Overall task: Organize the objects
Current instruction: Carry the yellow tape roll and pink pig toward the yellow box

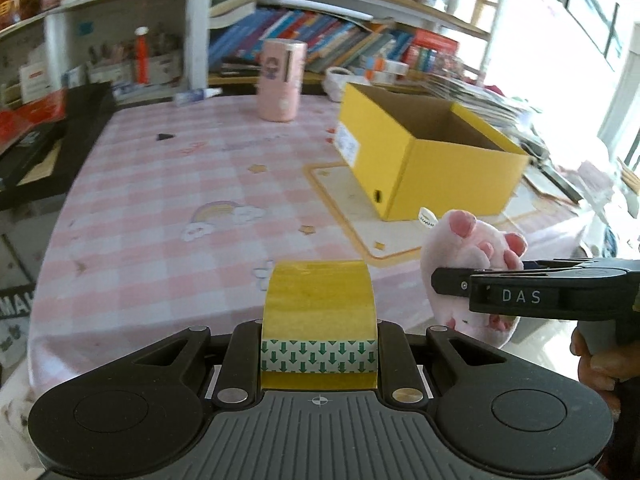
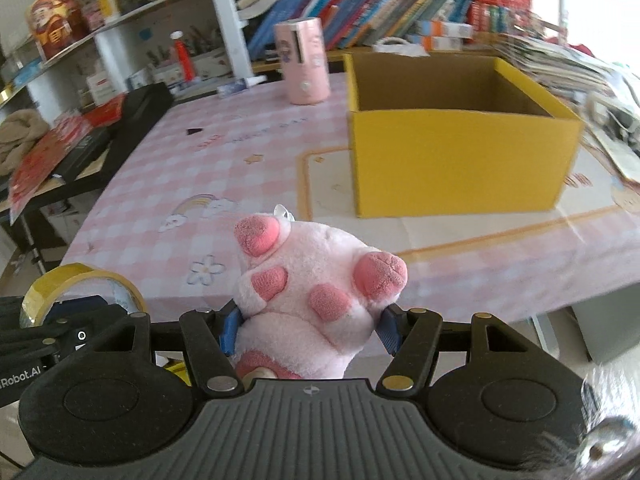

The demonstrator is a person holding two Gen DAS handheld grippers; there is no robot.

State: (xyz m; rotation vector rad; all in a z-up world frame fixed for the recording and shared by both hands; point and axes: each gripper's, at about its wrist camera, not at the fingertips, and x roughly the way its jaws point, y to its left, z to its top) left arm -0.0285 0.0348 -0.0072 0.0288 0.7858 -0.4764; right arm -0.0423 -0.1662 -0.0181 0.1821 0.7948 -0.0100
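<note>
Carrying both loads to the open yellow cardboard box (image 2: 460, 160) risks collision: the left gripper (image 1: 319, 344) is clamped on a yellow packing-tape roll (image 1: 319, 312), the right gripper (image 2: 308, 332) on a soft pink plush paw (image 2: 312, 280). The squashy plush could slip out short of the box.

The lower half of the tape roll (image 1: 319, 322) sinks behind the left gripper's (image 1: 319, 354) body, the plush paw's (image 2: 310, 300) base is hidden between the right gripper's (image 2: 308, 330) fingers, and the yellow box's (image 2: 460, 160) floor and the shelved books (image 2: 360, 12) blur unreadably.
</note>
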